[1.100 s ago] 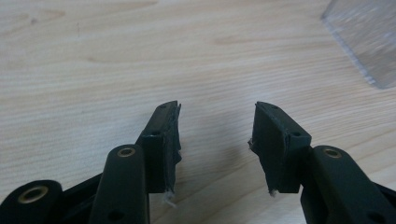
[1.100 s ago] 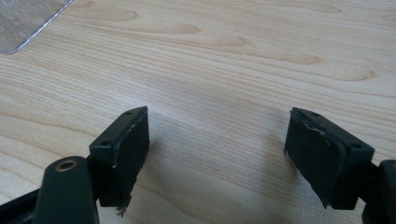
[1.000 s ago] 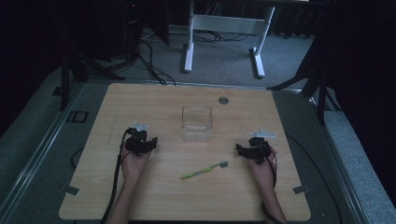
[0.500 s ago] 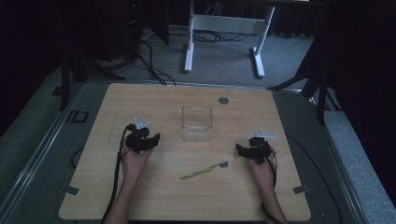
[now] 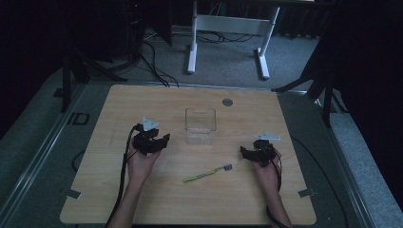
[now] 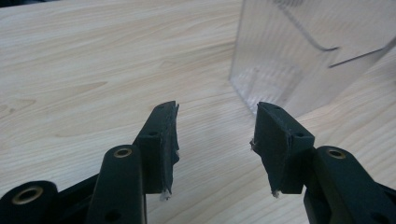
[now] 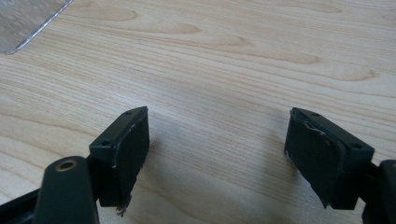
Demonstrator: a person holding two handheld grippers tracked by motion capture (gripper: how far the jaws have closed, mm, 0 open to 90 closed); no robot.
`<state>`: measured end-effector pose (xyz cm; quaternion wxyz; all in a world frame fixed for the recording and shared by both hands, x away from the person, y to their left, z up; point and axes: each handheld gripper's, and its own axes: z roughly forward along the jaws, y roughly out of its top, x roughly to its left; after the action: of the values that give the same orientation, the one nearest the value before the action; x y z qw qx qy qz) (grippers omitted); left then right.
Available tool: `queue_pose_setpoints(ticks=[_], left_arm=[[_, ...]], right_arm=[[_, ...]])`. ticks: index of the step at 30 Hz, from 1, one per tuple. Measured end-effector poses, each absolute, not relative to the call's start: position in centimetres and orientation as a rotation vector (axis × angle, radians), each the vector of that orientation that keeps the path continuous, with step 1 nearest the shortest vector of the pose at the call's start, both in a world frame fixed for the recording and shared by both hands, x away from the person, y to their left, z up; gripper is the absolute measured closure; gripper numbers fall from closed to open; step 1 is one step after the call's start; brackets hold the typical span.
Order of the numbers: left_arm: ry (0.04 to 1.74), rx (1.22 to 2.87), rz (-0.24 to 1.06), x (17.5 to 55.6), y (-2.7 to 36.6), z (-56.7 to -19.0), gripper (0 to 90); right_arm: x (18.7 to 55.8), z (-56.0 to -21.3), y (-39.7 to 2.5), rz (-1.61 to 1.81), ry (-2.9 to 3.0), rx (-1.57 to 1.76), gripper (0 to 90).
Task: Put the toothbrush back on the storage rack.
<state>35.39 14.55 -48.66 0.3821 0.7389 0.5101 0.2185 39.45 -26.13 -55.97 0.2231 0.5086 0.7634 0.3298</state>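
Pale wooden table [image 5: 142, 199], clear square plastic container [image 5: 200, 124] at centre, green toothbrush [image 5: 207, 174] lying nearer, left gripper [image 5: 162, 140] beside container, jaws apart, right gripper [image 5: 243, 152] also apart, both empty.

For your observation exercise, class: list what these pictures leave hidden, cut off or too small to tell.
- Toothbrush: high view, bristles too small and dim to make out.
- Clear box: left gripper view, top cut off by the frame edge.
- Clear box corner: right gripper view, the rest cut off by the edge.
- Round disc: high view, too small to identify.
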Motion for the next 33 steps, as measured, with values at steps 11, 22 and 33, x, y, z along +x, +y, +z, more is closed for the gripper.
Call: queue_pose_setpoints(ticks=[11,22,33], left_arm=[[1.246,1.91,0.535,34.9,12.7,-47.3,49.9],[1.204,1.943,0.511,34.4,11.3,-46.6,50.5],[1.166,1.974,0.494,34.1,10.0,-46.3,50.8]], right_arm=[[39.5,-56.0,-26.1,0.911,2.108,1.404,22.0],[39.5,-56.0,-26.1,0.91,2.108,1.404,22.0],[39.5,-56.0,-26.1,0.91,2.108,1.404,22.0]])
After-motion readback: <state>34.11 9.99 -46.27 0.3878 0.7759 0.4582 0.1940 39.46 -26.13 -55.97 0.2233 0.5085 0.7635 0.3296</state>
